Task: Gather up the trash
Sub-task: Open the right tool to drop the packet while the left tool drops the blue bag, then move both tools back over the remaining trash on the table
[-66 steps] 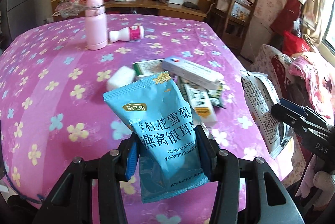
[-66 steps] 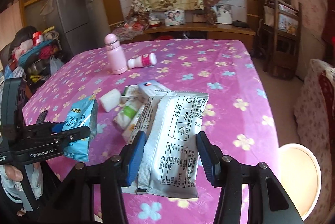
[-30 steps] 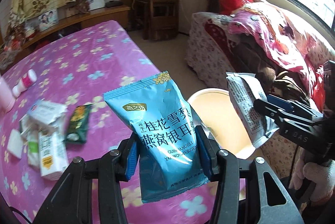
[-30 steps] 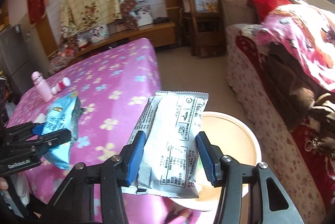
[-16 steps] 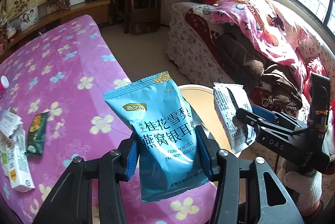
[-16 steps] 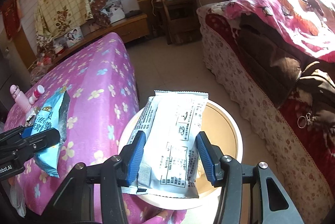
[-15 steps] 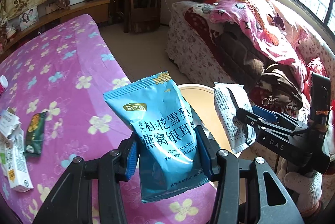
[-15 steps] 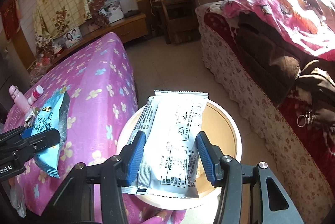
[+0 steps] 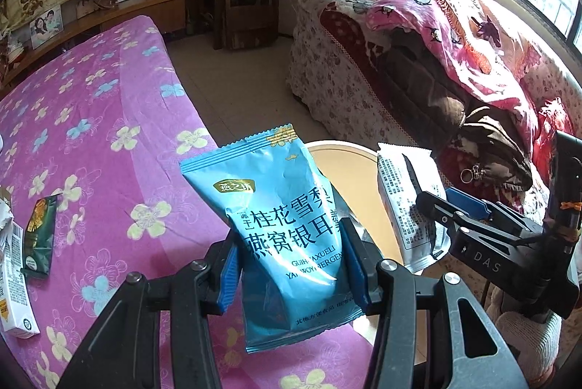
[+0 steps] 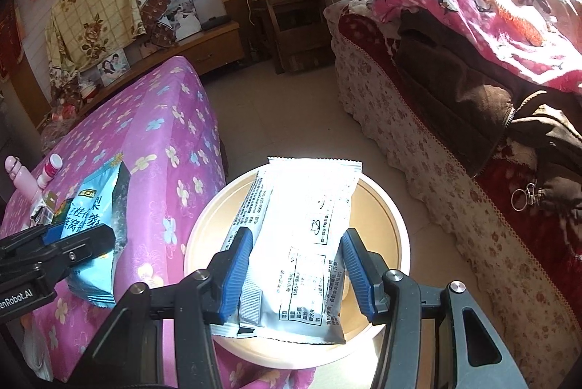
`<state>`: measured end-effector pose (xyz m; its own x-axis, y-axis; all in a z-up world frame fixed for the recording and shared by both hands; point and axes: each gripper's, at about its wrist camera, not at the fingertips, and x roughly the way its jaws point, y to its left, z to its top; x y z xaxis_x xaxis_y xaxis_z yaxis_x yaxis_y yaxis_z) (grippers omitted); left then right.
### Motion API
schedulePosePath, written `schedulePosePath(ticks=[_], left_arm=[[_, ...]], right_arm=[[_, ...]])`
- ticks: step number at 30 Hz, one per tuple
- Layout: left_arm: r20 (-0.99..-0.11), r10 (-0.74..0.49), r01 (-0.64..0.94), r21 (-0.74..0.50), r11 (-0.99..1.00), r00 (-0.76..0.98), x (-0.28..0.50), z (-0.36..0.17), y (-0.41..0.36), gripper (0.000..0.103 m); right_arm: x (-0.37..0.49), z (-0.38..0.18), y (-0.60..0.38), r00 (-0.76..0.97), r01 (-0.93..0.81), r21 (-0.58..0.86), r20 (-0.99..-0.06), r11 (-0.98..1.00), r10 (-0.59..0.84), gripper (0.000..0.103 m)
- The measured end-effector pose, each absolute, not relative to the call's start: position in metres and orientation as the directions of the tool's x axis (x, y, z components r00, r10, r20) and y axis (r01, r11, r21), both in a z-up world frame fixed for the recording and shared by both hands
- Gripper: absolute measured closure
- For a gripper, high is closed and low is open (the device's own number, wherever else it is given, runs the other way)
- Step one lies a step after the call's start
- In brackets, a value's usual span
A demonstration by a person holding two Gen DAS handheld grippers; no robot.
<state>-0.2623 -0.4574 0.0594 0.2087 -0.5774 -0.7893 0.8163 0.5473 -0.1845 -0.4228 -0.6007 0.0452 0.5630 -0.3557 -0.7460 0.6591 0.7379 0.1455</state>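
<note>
Gripping blue snack pouch (image 9: 291, 225), left claw (image 9: 290, 265), right claw (image 10: 295, 271) clamping white packet (image 10: 302, 243), bin (image 10: 393, 225) partly hidden

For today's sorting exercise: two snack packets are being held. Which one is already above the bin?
The white packet in the right gripper hangs over the cream bin; the blue packet is over the pink tablecloth.

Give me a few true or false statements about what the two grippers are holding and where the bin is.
1. The left gripper grips a blue packet. True.
2. The right gripper is empty. False: it grips a white packet.
3. The white packet hangs over the bin. True.
4. The bin sits on the table. False: it stands on the floor beside it.
5. A green packet lies on the table. True.
</note>
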Motion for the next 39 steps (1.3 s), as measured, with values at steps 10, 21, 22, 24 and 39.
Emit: schedulePosePath(ticks=[10,21,22,24,39], left_arm=[[-0.779,-0.605,0.818,-0.234,0.526,0.166,-0.261,0.054,-0.463,0.039],[-0.78,-0.605,0.807,-0.25,0.536,0.16,-0.259,0.052,-0.455,0.037],[-0.779,-0.606,0.806,-0.249,0.537,0.163,-0.259,0.053,-0.453,0.037],[-0.776,-0.608,0.807,-0.248,0.536,0.165,-0.259,0.055,-0.451,0.037],[-0.762,-0.591,0.783,-0.188,0.592,0.263,-0.25,0.072,-0.402,0.037]], right_arm=[[-0.425,0.041,-0.609,0.547,0.697,0.173,-0.756,0.696,-0.359,0.044],[-0.421,0.038,-0.606,0.55,0.689,0.19,-0.766,0.7,-0.333,0.039],[-0.42,0.038,-0.606,0.551,0.687,0.189,-0.765,0.701,-0.333,0.039],[-0.42,0.04,-0.604,0.552,0.686,0.185,-0.763,0.704,-0.337,0.039],[-0.402,0.06,-0.564,0.586,0.626,0.15,-0.737,0.765,-0.336,0.039]])
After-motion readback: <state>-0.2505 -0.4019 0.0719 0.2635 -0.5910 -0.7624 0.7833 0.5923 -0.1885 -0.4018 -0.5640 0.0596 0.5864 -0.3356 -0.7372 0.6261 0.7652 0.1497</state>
